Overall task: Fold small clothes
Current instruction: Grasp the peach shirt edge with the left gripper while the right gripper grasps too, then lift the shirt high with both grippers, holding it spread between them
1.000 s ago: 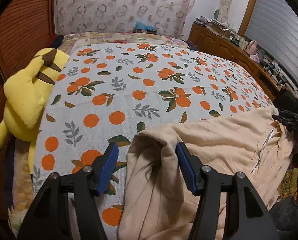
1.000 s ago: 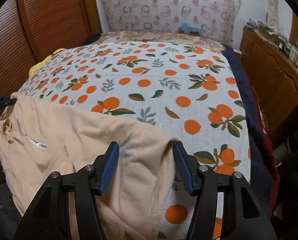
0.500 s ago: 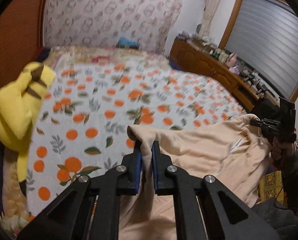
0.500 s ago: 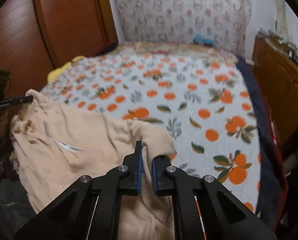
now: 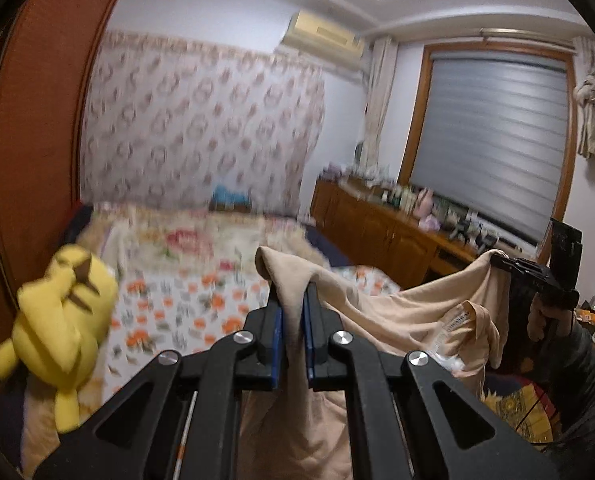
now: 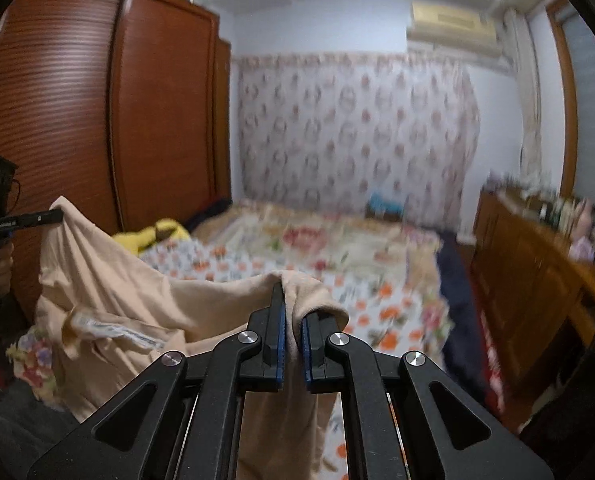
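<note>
Bedroom setting: a bed (image 5: 185, 308) with an orange-print cover carries the work. From the left wrist view, we see the left tool (image 5: 292, 320) closed on an upper edge of the beige garment (image 5: 397, 320), which hangs lifted above the bed rather than lying on it. A yellow plush toy (image 5: 57, 320) rests at the bed's left side, and a wooden cabinet (image 5: 377, 232) stands by the window. From the right wrist view, the right tool (image 6: 293, 328) is likewise clamped on the garment's opposite upper edge, with the cloth sagging between the two grips; a wardrobe (image 6: 97, 120) fills the left. We judge the task to be at an early stage: the garment is raised and no fold is visible. Its lower hem is cut off below both tools, and motion blur obscures the bed's far end.
</note>
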A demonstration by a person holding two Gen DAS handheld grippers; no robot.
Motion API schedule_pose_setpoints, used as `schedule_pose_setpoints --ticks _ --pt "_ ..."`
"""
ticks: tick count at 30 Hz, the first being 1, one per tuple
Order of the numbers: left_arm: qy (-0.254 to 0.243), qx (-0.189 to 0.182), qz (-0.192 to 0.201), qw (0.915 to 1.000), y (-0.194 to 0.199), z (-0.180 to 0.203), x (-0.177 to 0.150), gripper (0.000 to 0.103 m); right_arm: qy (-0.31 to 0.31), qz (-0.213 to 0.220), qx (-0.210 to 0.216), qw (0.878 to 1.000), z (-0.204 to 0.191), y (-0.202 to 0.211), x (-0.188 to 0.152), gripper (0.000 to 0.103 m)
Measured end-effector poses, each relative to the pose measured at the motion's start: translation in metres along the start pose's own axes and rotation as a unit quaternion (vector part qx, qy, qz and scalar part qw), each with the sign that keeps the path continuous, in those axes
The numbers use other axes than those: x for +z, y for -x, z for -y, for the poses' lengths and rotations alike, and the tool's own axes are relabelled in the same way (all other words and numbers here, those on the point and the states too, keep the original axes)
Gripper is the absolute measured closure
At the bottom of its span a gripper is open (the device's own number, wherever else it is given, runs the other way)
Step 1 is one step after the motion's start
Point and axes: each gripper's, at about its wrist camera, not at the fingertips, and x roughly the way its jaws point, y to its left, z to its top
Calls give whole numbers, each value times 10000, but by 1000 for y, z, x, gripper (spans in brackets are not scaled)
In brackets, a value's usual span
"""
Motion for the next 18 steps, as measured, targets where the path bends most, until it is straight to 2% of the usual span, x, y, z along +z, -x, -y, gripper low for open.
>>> schedule_pose_setpoints --ticks 10,18 --pt "-448 140 1079 9930 55 8 89 98 464 1138 -88 9924 -6 79 97 100" --pt "-536 208 1568 9860 74 3 148 98 850 1724 -304 9809 -11 121 160 100"
